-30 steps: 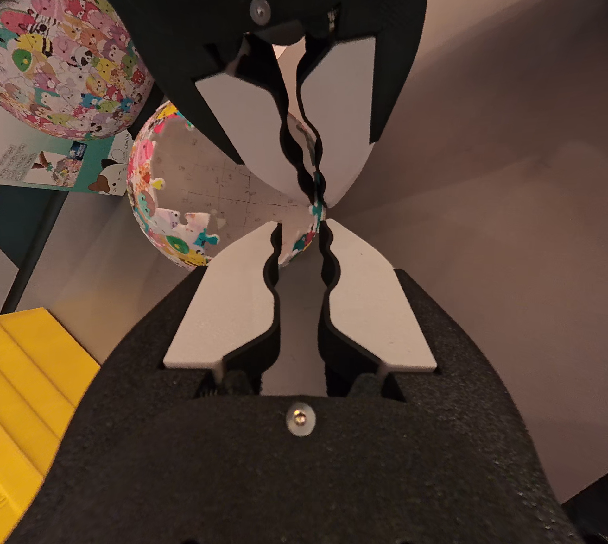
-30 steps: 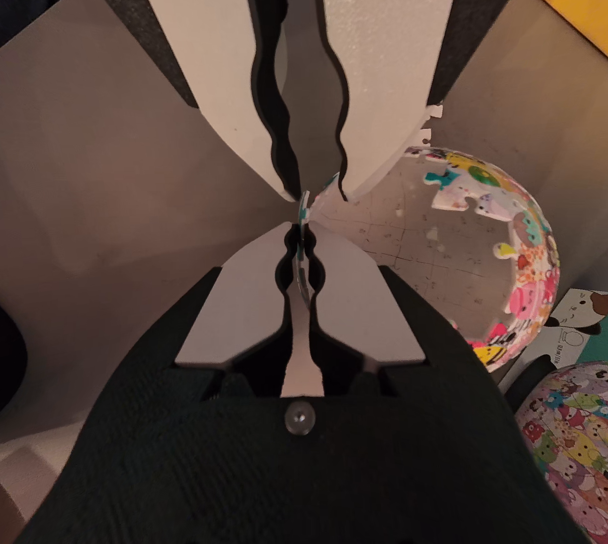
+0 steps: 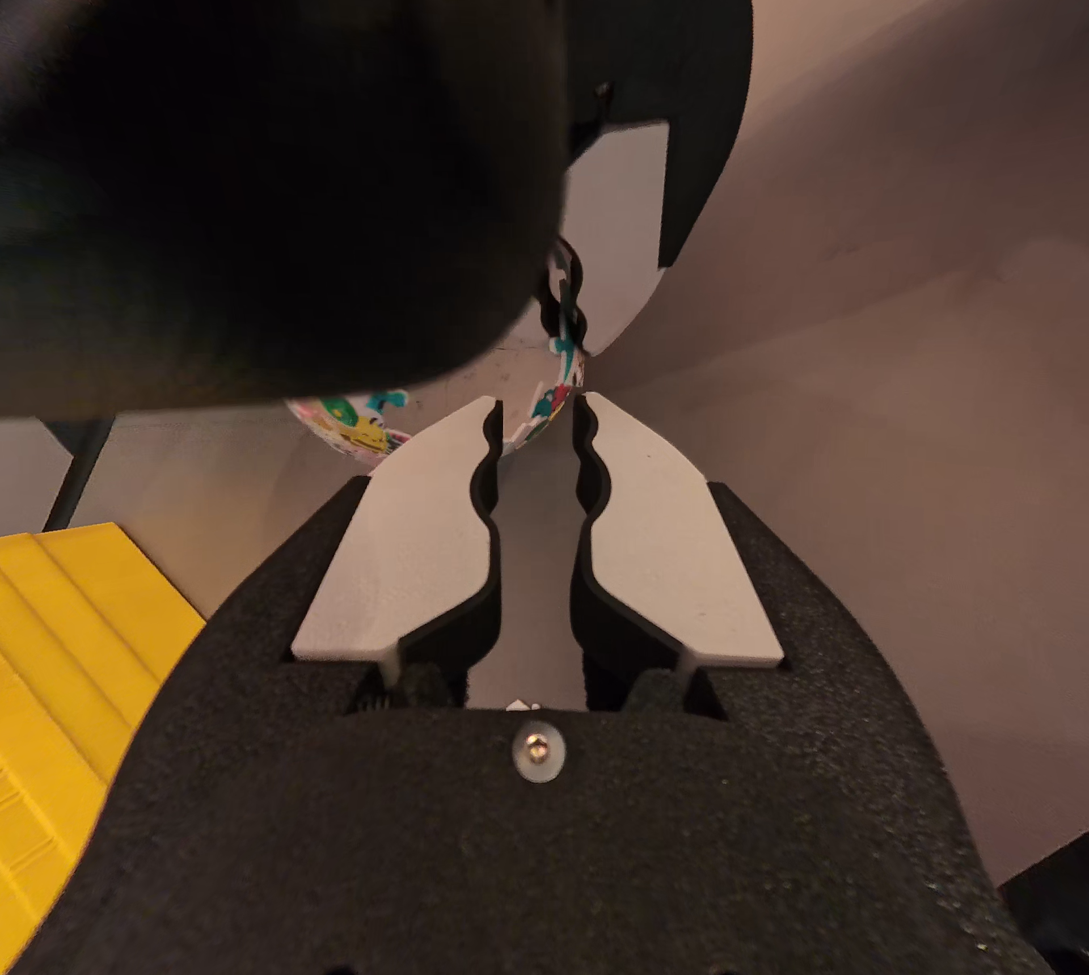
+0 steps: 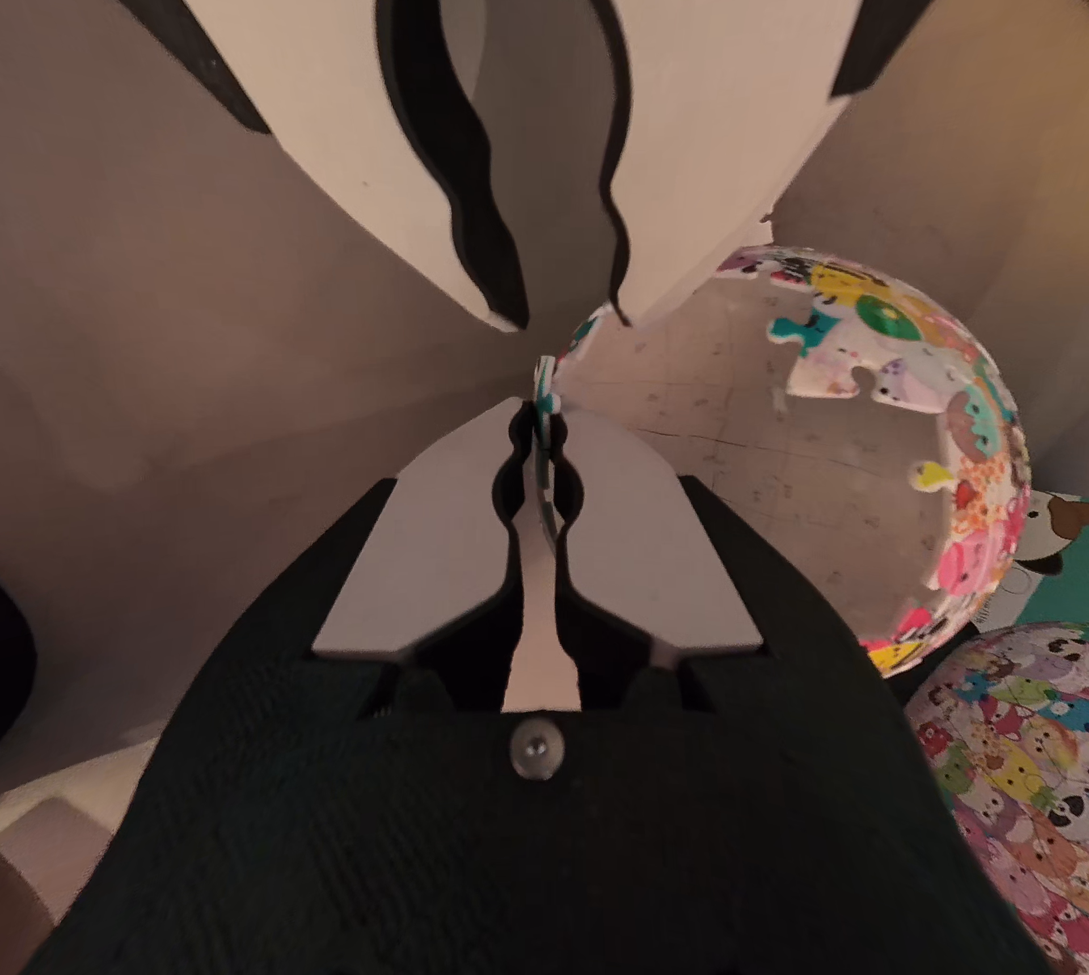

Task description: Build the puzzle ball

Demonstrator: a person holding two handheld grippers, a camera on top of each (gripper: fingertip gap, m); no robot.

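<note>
Looks like the piece-fitting step: holds a puzzle piece (image 4: 545,404) edge-on in the right gripper (image 4: 539,410), clamped on it at the near rim of the half-built puzzle ball (image 4: 766,446), with the left gripper (image 4: 566,319) parted to a modest gap at that same rim and gripping nothing. Next, probably calls for lining the tabs up with the ball's jagged edge and pressing in gently, steadying the thin shell against rolling. Seen from the right wrist, lays open the ball's hollow grey inside, plus a finished ball (image 4: 1013,782) and teal card (image 4: 1061,575) just beside it; seen from the left wrist, hides most of that behind the right gripper's dark bulk but adds a yellow block (image 3: 71,681) well apart from the ball.
</note>
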